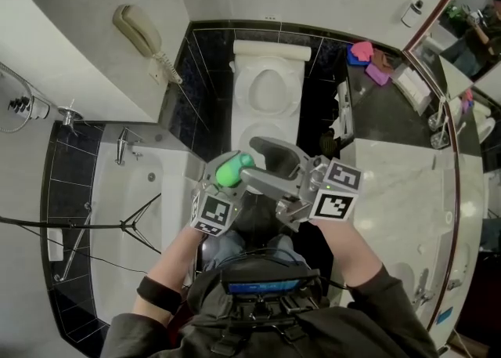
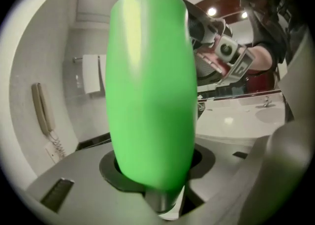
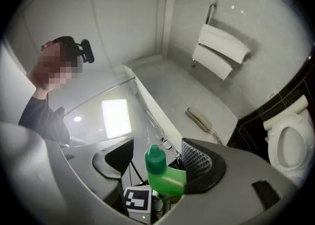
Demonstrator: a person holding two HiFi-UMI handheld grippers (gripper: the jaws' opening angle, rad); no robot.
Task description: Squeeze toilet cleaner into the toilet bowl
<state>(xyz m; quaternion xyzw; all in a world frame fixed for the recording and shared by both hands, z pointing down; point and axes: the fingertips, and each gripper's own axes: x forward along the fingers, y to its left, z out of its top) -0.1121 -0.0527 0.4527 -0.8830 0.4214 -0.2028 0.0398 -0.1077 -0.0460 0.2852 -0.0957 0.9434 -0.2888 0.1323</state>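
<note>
Near the toilet bowl (image 1: 268,90), left gripper (image 1: 233,178) grips capped bottle (image 2: 150,86).

The toilet cleaner bottle (image 1: 229,170) is bright green, its cap (image 3: 155,160) a darker green. The toilet (image 1: 268,86) is white against glossy black tiles (image 1: 205,74). The wall phone (image 1: 137,31) is beige. The marker cubes (image 1: 335,200) bear black-and-white squares.
</note>
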